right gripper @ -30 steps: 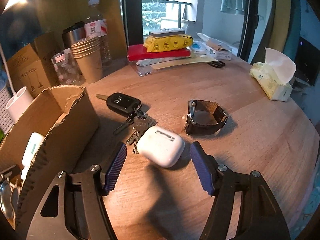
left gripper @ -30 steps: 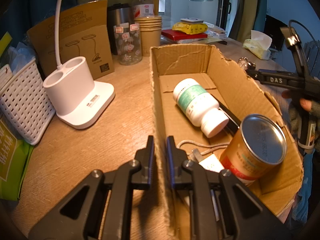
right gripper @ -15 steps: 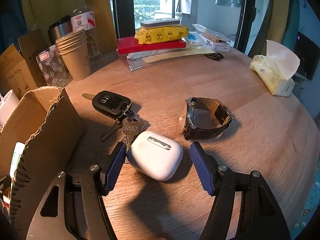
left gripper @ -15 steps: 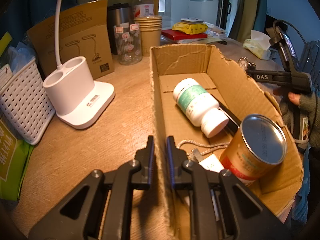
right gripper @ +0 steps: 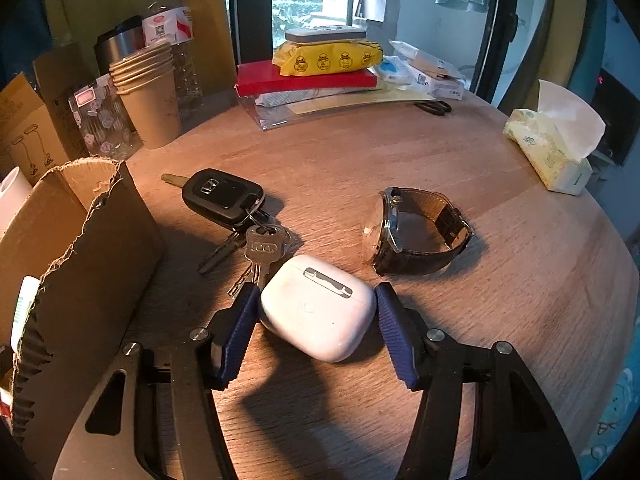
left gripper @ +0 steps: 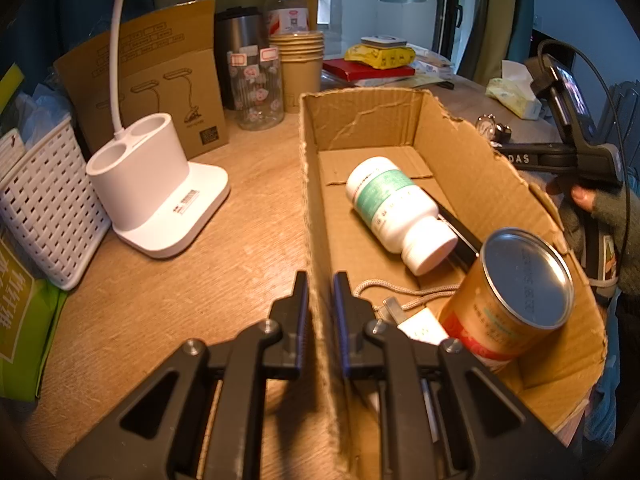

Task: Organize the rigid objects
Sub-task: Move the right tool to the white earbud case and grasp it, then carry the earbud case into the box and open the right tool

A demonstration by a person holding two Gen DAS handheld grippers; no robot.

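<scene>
My left gripper (left gripper: 320,280) is shut on the near left wall of the open cardboard box (left gripper: 312,216). Inside lie a white pill bottle (left gripper: 396,210), an orange tin can (left gripper: 508,300), a cord and a small white item. My right gripper (right gripper: 318,300) is open, its blue pads on both sides of a white earbuds case (right gripper: 320,306) on the table. The left pad touches the case. A car key with metal keys (right gripper: 228,202) and a brown leather watch (right gripper: 416,232) lie just beyond. The box wall (right gripper: 80,248) stands to the left.
A white lamp base (left gripper: 152,192), white basket (left gripper: 40,200), cardboard packaging (left gripper: 160,76), glass jar, paper cups (right gripper: 148,96), water bottle and steel mug stand at the back left. A red book pile (right gripper: 308,76) and tissue pack (right gripper: 556,148) lie at the back.
My right gripper has moved forward and lower, so its pads now flank the earbuds case and have narrowed around it. My left gripper and the box have not moved.
</scene>
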